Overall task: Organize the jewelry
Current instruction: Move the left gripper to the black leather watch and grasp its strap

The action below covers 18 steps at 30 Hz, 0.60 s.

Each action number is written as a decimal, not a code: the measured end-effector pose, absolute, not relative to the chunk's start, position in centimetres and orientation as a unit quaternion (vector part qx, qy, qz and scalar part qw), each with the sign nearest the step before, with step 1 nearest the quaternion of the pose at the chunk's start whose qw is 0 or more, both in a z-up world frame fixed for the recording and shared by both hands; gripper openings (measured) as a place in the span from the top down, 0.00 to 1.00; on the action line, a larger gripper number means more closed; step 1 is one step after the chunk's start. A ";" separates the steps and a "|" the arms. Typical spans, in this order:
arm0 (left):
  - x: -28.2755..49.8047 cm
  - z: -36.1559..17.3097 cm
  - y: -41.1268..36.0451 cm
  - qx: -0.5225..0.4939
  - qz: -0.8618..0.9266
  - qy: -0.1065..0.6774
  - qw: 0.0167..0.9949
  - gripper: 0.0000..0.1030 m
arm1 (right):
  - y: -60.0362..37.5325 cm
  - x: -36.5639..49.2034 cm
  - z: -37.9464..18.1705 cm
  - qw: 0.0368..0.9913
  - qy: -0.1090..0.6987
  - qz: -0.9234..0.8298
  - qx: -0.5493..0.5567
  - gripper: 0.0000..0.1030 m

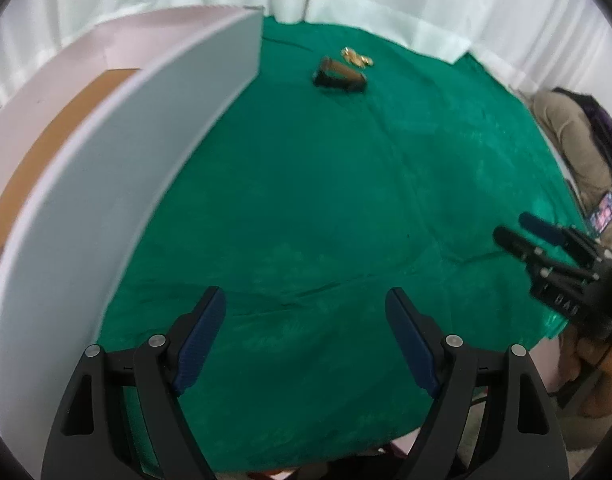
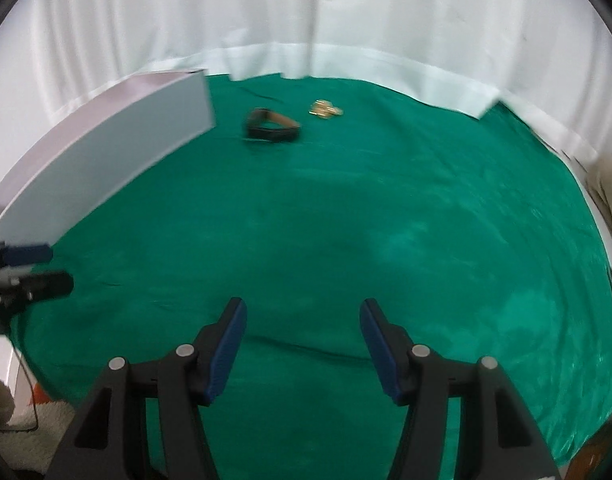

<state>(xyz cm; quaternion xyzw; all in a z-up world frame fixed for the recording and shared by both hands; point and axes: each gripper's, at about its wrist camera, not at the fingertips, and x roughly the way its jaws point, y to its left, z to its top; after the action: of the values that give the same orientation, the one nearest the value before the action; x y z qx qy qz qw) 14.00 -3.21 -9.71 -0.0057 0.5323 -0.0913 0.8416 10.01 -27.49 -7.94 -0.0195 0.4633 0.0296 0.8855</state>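
Nearest me, my left gripper and right gripper both gape wide, empty (ready for pickups). Far across the green cloth, the dark bracelet and gold jewelry await, right of the white box.

**Jewelry lying loose at far side of worktop**

Dark strap-like band, brown and black, is lying curled in a flattened loop on the green cloth. Small cluster of gold pieces is sitting just beyond it, near but apart. Both are blurring; finer detail cannot be told. White box is standing open nearby.
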 end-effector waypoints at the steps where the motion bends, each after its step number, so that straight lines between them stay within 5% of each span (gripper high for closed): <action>1: 14.4 -10.0 -3.6 0.003 -0.088 0.534 0.841 0.19 | -28.2 9.6 -8.0 0.886 0.464 0.027 -0.016 0.42; 18: 26.8 -11.5 -7.9 0.004 -0.109 0.513 0.851 0.19 | -30.5 9.1 -10.3 0.876 0.481 0.026 0.022 0.42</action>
<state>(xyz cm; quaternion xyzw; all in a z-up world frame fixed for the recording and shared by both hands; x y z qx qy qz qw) 26.83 -7.95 -11.49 0.0036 0.5133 -0.1093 0.8512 9.14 -30.55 -10.30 0.0225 0.4811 0.0265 0.8760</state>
